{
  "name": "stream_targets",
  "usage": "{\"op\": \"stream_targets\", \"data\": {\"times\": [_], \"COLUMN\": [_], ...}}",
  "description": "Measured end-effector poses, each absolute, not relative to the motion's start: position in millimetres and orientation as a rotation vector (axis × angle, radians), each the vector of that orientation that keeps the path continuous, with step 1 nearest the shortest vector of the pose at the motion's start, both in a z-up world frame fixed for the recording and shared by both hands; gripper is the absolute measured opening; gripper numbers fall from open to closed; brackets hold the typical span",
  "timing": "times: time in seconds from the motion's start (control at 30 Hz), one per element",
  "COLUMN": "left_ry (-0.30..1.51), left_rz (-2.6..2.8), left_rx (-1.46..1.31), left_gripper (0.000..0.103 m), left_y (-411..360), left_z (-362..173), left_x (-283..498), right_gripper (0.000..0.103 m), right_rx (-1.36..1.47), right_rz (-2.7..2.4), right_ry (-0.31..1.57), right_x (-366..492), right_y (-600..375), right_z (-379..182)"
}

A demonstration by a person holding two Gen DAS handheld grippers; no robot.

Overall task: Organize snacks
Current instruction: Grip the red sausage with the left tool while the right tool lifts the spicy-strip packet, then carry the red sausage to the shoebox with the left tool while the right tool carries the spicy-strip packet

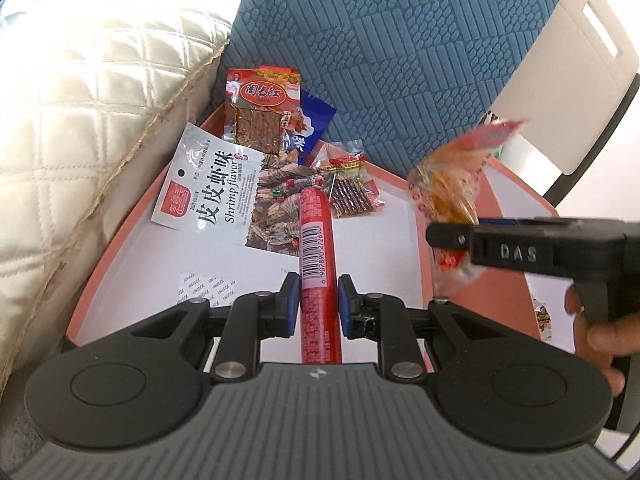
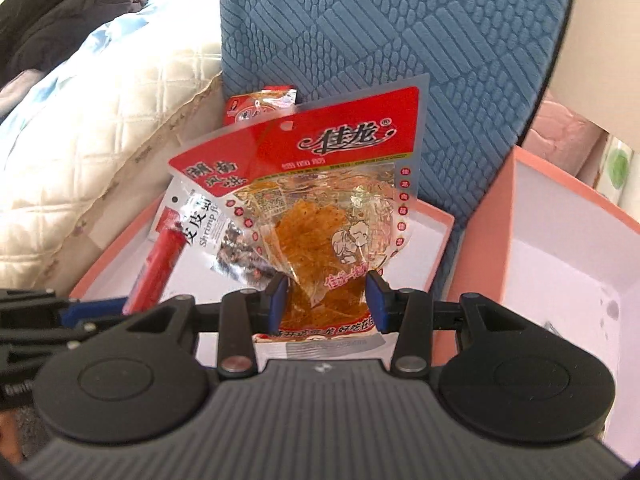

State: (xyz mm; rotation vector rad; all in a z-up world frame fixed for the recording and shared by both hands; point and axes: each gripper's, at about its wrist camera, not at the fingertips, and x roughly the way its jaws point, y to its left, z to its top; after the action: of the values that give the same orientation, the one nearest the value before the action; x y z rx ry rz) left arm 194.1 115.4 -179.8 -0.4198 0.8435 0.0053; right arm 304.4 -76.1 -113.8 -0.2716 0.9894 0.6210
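My left gripper (image 1: 319,304) is shut on a red sausage stick (image 1: 318,248) and holds it over the left pink box (image 1: 120,236). That box holds a white shrimp-flavor pack (image 1: 224,196), a red tofu pack (image 1: 260,112), a blue pack (image 1: 314,114) and a small clear snack pack (image 1: 350,184). My right gripper (image 2: 326,304) is shut on a clear spicy-strip pack with a red header (image 2: 320,208), held above the boxes. The right gripper also shows in the left wrist view (image 1: 452,236), with the pack (image 1: 452,184) sticking up from it.
A second pink box (image 2: 560,248) stands to the right, with a small snack (image 1: 542,318) inside. A blue textured chair back (image 1: 400,40) rises behind the boxes. A cream quilted cushion (image 1: 88,120) lies on the left. A white chair (image 1: 572,92) is at the far right.
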Motion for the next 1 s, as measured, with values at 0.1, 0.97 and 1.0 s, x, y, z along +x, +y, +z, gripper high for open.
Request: {"op": "stream_targets", "data": {"times": [0.1,0.97,1.0], "left_ry": [0.838,0.802,0.798], "left_rz": [0.013,0.038,0.034], "left_rx": [-0.431,-0.453,-0.453], "left_gripper": [0.023,0.023,0.023], "left_y": [114.2,85.9,84.2], "left_z": [-178.3,-152.4,-148.2], "left_x": [186.9,150.2,151.1], "right_gripper": [0.045,0.045,0.045], "right_rx": [-0.270,-0.172,-0.167], "right_rz": [0.614,0.587,0.586], "right_ry": [0.978,0.980,0.977], "right_x": [290.9,219.7,220.7], "right_y": [-82.6,-119.5,-121.8], "right_z": [-110.1,-106.2,-103.0]}}
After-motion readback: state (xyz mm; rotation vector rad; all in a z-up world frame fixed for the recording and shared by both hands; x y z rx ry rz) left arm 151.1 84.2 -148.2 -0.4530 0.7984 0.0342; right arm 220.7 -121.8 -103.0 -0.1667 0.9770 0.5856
